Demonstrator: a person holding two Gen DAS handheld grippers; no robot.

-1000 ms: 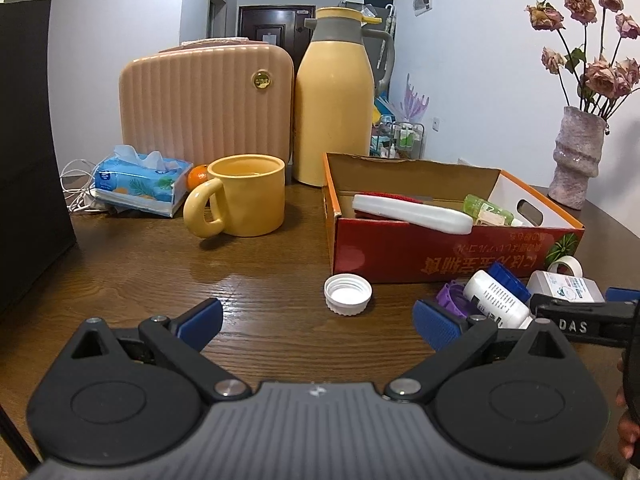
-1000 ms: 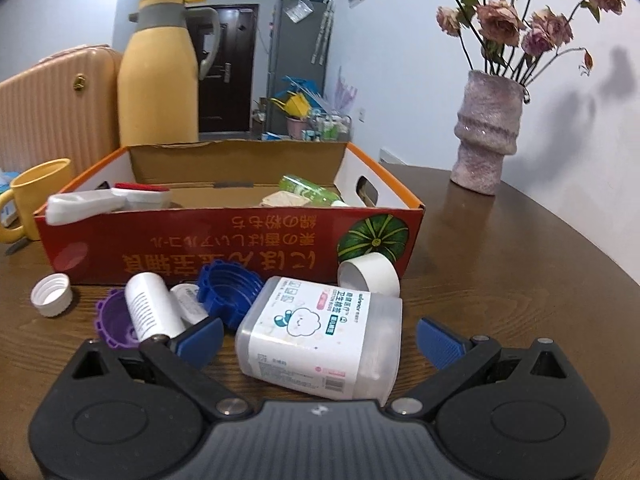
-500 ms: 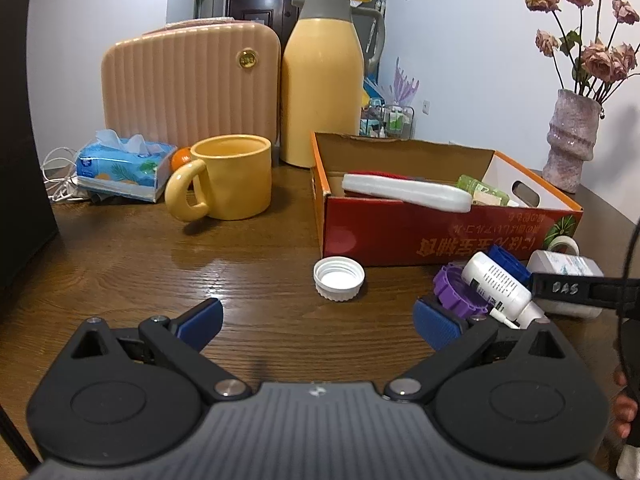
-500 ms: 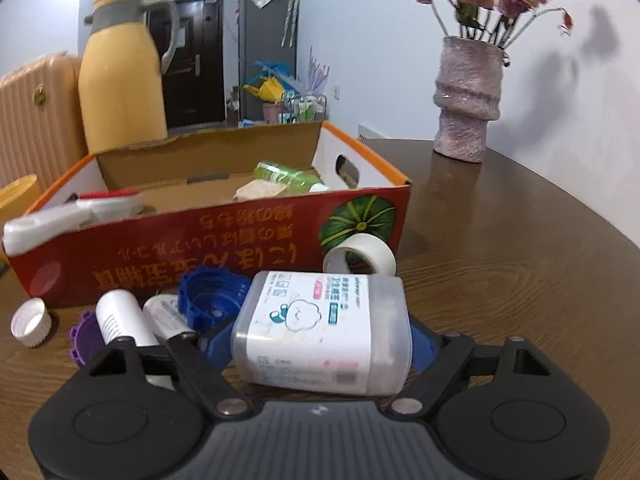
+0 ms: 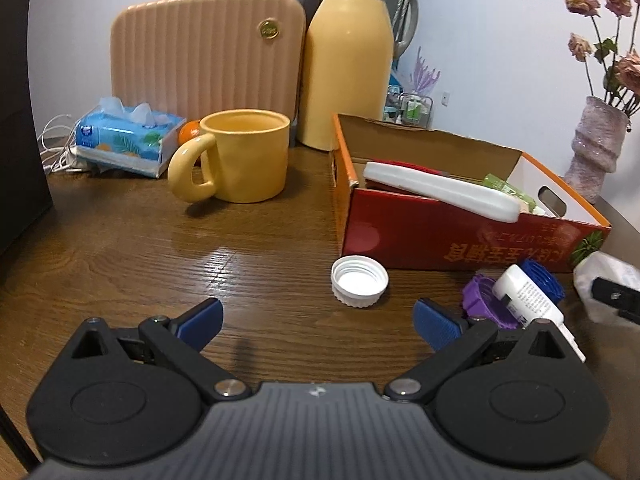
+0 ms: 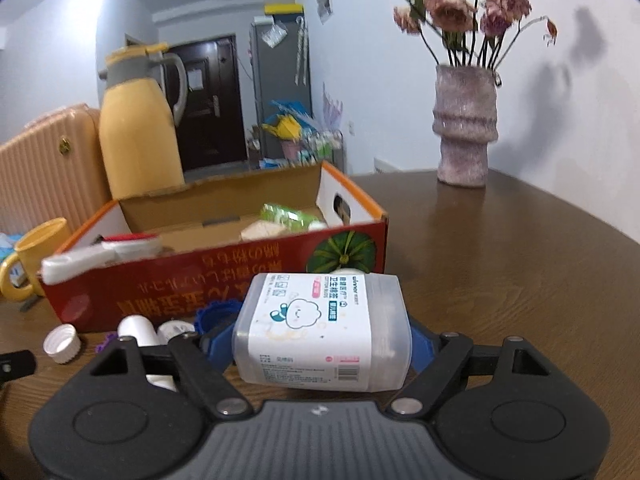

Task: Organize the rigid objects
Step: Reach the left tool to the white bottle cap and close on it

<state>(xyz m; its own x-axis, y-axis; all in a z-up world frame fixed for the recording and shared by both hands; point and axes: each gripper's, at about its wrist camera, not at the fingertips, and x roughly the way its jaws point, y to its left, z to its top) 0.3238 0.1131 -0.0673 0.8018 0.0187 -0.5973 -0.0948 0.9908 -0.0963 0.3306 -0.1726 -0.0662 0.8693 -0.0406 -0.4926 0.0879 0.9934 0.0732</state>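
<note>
Red box point(image 6: 224, 300) just behind held swab tub point(image 6: 324, 332), caps nearby.

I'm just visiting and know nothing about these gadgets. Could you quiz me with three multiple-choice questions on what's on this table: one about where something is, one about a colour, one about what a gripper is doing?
1. Where is the white bottle cap?
A. inside the cardboard box
B. on the table in front of the cardboard box
C. inside the mug

2. What colour is the mug?
A. yellow
B. green
C. white

3. What is the right gripper doing?
A. standing open and empty
B. clamping a clear cotton swab box
C. holding the vase

Answers: 1 B, the cap lies open side up on the wood near the cardboard box. 2 A, it matches the yellow jug behind it. 3 B, both blue pads press the sides of the cotton swab box.
</note>
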